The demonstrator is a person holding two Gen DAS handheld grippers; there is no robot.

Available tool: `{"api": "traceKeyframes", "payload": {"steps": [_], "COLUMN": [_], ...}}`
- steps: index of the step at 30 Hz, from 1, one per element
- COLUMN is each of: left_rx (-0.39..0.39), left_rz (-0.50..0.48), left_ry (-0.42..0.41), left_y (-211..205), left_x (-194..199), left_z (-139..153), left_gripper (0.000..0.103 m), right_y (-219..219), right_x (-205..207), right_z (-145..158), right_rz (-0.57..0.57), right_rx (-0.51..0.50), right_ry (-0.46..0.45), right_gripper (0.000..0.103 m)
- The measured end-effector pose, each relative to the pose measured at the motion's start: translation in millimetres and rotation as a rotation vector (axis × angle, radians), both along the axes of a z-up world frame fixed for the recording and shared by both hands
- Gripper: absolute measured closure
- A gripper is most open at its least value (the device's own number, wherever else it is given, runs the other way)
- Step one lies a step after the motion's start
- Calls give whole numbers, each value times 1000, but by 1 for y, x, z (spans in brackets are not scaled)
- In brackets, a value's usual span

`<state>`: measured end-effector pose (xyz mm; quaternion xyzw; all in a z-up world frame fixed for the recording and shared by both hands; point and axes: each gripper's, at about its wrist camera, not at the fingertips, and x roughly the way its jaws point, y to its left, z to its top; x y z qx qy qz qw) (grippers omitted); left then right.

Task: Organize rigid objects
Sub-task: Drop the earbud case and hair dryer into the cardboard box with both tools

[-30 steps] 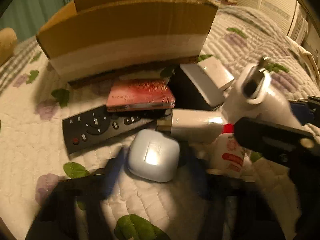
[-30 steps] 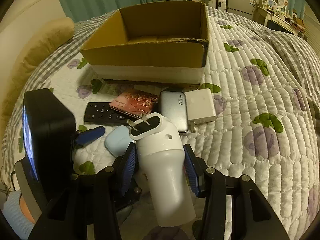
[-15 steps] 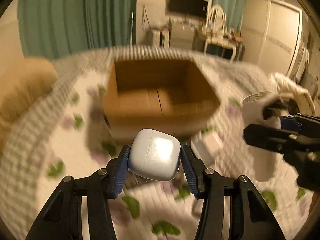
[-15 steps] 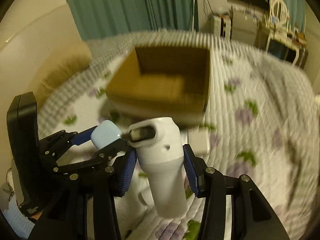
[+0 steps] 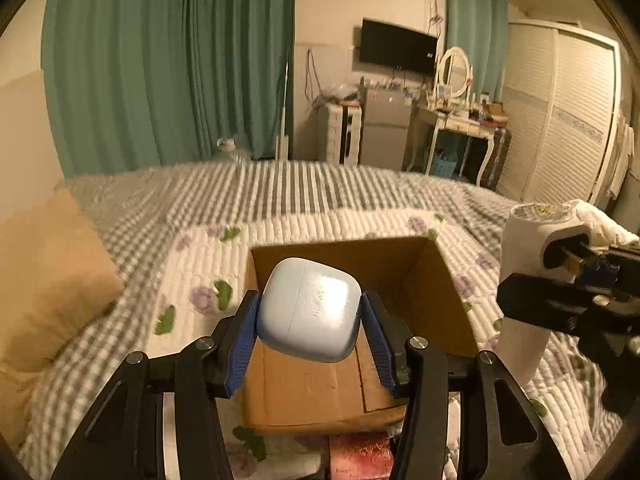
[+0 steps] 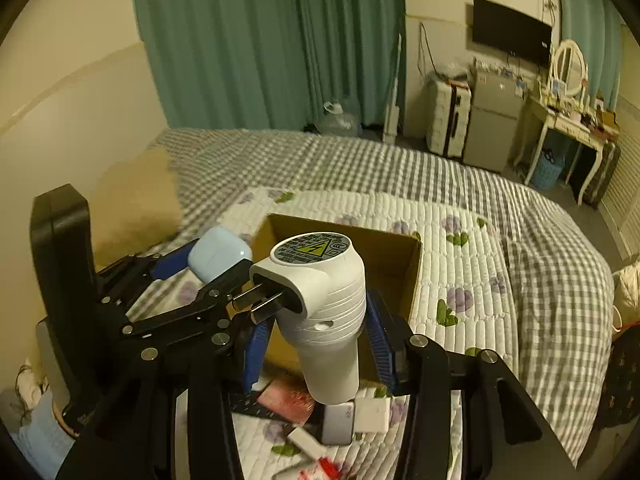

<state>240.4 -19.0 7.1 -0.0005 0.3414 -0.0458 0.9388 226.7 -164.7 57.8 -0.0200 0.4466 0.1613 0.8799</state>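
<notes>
A pale blue earbud case (image 5: 308, 314) is pinched in the left tongs (image 5: 309, 342) and a white plug adapter (image 6: 320, 312) in the right tongs (image 6: 318, 354) above the open cardboard box (image 5: 448, 304), where the closely held pair may collide or be dropped outside it.

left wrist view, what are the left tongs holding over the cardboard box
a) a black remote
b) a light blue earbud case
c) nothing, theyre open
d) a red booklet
b: the left tongs are clamped on the light blue earbud case, held above the open cardboard box, while the right tongs grip the white plug adapter.
</notes>
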Motion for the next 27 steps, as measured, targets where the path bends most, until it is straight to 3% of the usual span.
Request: {"api": "traceKeyframes", "payload": {"steps": [5,10,12,13,14,22,23,24,25,27], "left_rx": [8,11,20,32,39,25,23,22,23,15], "left_rz": [1,-20,-19,-5,8,21,24,31,41,36], "left_ry": [53,66,52,40,33,40,39,42,45,46], "left_y": [-1,-3,-3,-2,-1,10,11,13,15,19], "left_x": [19,29,32,32,33,28,26,23,20,12], "left_z": [-36,-54,-55,-55,-55,-51,-49,-47,-45,-40], "left_gripper": [51,49,40,27,24,24,24,24,24,21], "right_y": [-4,-6,-6,-6,-7,-7,-6,-5,-8,-13], "right_x": [24,39,43,46,48,65,66,66,64,59], "right_z": [-39,-60,-64,-66,-68,-89,-90,-89,-86,-80], "right_rz": [-8,-7,-8,-11,-15,-37,-54,-65,-84,-81], "right_rx": [-9,-12,-16,-18,-19,-47,-70,-83,-84,-46], "right_ry": [54,80,83,84,85,101,80,67,40,21], "right_gripper": [59,59,59,59,59,58,56,40,31,30]}}
